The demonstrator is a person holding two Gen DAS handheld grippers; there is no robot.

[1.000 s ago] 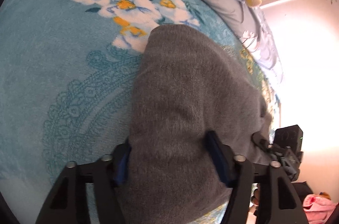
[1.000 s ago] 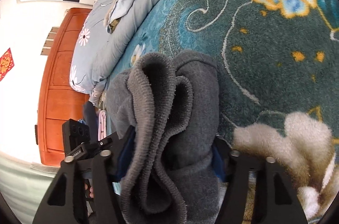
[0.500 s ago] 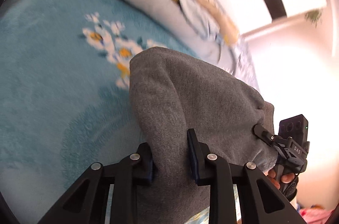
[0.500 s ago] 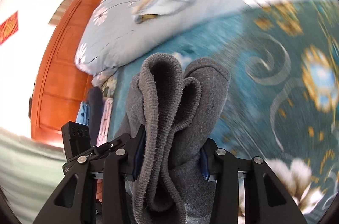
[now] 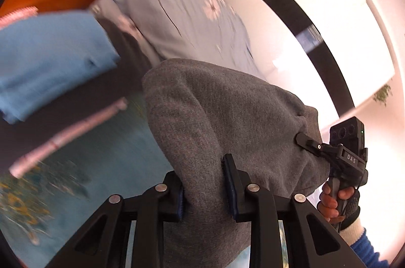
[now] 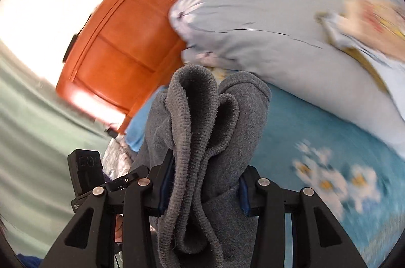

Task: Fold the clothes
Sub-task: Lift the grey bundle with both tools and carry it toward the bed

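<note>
A folded grey knit sweater [image 5: 222, 116] hangs between both grippers, lifted off the teal floral blanket [image 5: 106, 166]. My left gripper [image 5: 205, 187] is shut on one end of the fold. My right gripper [image 6: 205, 182] is shut on the other end, where the ribbed hem [image 6: 192, 116] bunches between the jaws. The right gripper also shows in the left wrist view [image 5: 311, 145] at the sweater's far edge. The left gripper's body shows at the lower left of the right wrist view.
A folded blue garment [image 5: 48, 60] and a dark garment [image 5: 126, 52] lie in a stack at the left, with a pink edge [image 5: 68, 133] below. A pale floral pillow [image 6: 291, 22] lies against the orange wooden headboard [image 6: 121, 35].
Both grippers have lifted the sweater off the blanket and swung it toward the headboard. The stack of folded clothes has come into the left wrist view.
</note>
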